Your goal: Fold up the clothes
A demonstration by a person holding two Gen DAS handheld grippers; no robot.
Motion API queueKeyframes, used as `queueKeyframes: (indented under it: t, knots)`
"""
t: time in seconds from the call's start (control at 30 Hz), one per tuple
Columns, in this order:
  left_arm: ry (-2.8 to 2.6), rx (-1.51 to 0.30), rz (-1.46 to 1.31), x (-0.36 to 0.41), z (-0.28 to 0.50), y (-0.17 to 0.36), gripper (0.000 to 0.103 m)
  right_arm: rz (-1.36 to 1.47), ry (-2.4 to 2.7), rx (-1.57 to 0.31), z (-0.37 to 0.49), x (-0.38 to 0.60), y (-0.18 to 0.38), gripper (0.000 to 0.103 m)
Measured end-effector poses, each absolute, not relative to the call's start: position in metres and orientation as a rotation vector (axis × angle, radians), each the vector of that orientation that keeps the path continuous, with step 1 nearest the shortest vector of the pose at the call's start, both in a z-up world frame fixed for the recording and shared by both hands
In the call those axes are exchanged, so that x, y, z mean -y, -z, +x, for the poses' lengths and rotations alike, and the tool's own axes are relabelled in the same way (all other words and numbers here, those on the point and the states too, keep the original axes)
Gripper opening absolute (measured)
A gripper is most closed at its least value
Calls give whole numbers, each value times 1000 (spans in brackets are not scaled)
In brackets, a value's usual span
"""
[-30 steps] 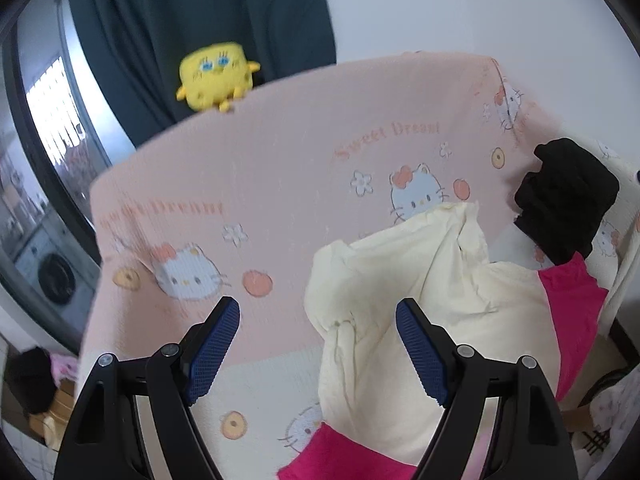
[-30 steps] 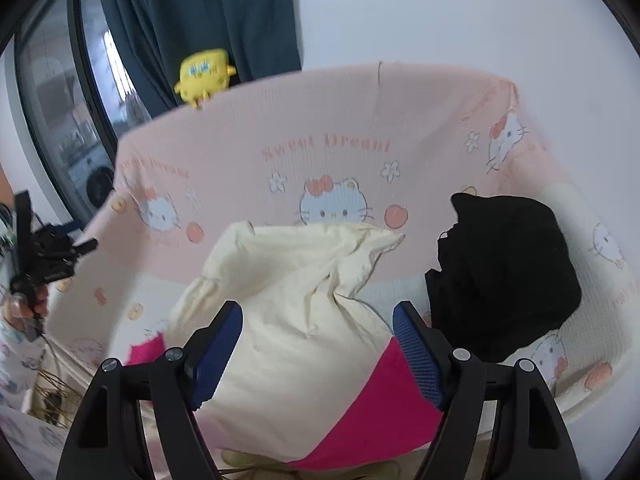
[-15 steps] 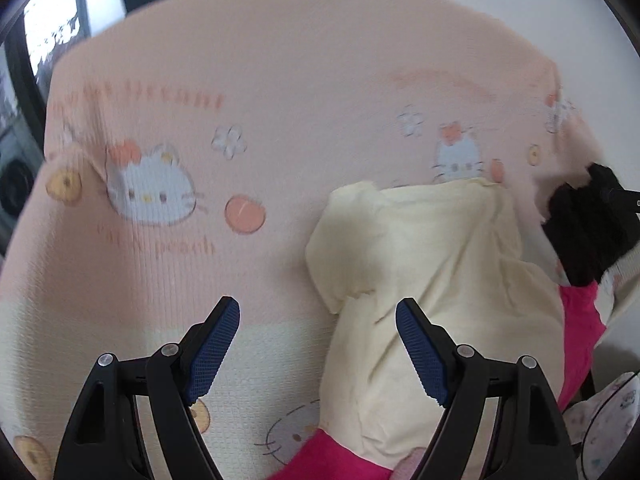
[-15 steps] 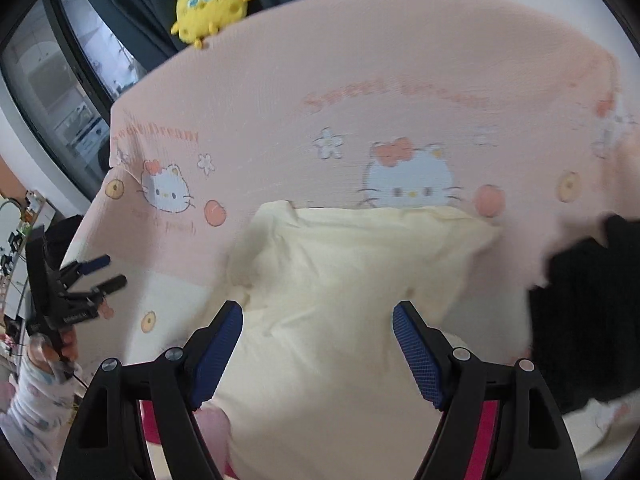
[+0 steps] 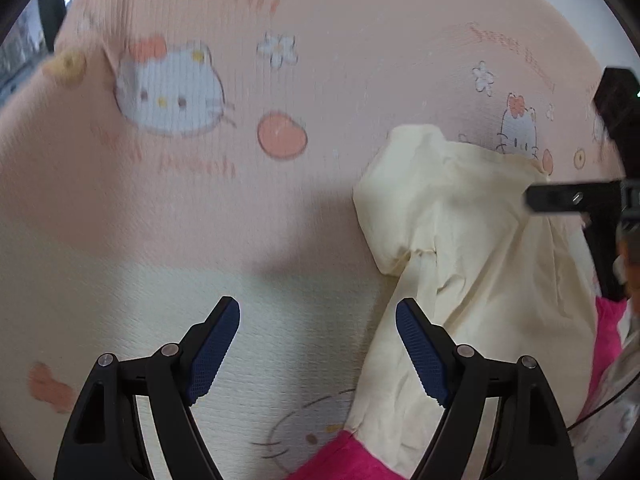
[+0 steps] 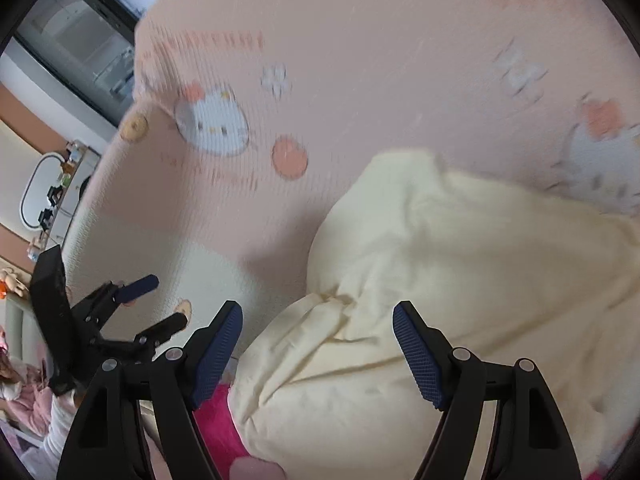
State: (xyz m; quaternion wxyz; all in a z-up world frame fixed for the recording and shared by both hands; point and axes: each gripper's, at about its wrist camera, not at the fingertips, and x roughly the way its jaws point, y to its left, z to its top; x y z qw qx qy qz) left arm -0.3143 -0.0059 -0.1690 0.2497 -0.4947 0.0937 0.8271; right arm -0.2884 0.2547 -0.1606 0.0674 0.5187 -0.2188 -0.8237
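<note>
Bed cover (image 5: 340, 60): the largest item, a pink ribbed sheet printed with white cartoon cats, small flowers, orange peaches and blurred lettering, its near part a cream band; it fills most of both wrist views. Cream garment (image 5: 472, 240): the task's piece, a pale yellow top lying crumpled on the cover, at the right of the left wrist view and at the centre and right of the right wrist view; one short sleeve is bunched toward the cat print, and the body runs down toward the cameras. Pink garment (image 5: 344, 460): bright magenta cloth lying under the cream one, showing at its near edge and again at its right side. Left gripper (image 5: 318, 348): black frame with blue ribbed fingers (image 5: 214, 350) spread wide and released, nothing between them; the left finger hangs over bare cream cover, the right finger stands in front of the edge of the cream garment; whether it touches the cloth cannot be told. Right gripper (image 6: 318, 350): same make, fingers (image 6: 416, 356) spread apart and holding nothing, hanging over the bunched sleeve and body of the cream garment. In the left wrist view the right gripper shows as a black bar at the right edge, over the cream garment. Window (image 6: 80, 36): dark-framed, upper left of the right wrist view.
</note>
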Motion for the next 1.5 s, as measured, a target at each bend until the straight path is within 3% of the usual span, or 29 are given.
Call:
queueKeyframes:
  t: [0.23, 0.47, 0.63, 0.73, 0.87, 0.93, 1.0, 1.13, 1.17, 1.2, 1.3, 1.5]
  knots:
    - [-2113, -14, -1452, -5, -331, 219, 80, 1677, 2374, 854, -311, -246, 223, 77]
    - [-2140, -136, -1457, -31, -321, 235, 80, 1587, 2304, 1163, -315, -239, 253, 77]
    - [-2218, -263, -1428, -46, -308, 241, 80, 1570, 2279, 1157, -315, -217, 260, 77]
    - [-2219, -229, -1389, -47, -300, 242, 80, 1568, 2267, 1181, -313, -213, 267, 67]
    - [-2155, -166, -1409, -46, -299, 249, 80, 1609, 2223, 1220, -314, -213, 282, 44]
    - [-2144, -175, -1395, -46, -299, 250, 79, 1615, 2213, 1219, -313, -213, 286, 44]
    - [-2143, -179, -1366, -46, -299, 249, 71, 1645, 2203, 1197, -315, -211, 289, 44]
    - [-2088, -107, -1393, -43, -306, 254, 35, 1686, 2206, 1169, -323, -206, 295, 44]
    - [-2080, -97, -1401, -43, -307, 256, 29, 1713, 2211, 1153, -326, -205, 297, 36]
    - [-2080, -99, -1397, -43, -308, 257, 27, 1733, 2219, 1135, -329, -203, 299, 24]
    - [-2084, -109, -1383, -42, -309, 257, 15, 1741, 2222, 1094, -337, -196, 305, 7]
    - [-2157, -57, -1389, -18, -321, 249, 11, 1612, 2174, 1124, -355, -184, 296, 5]
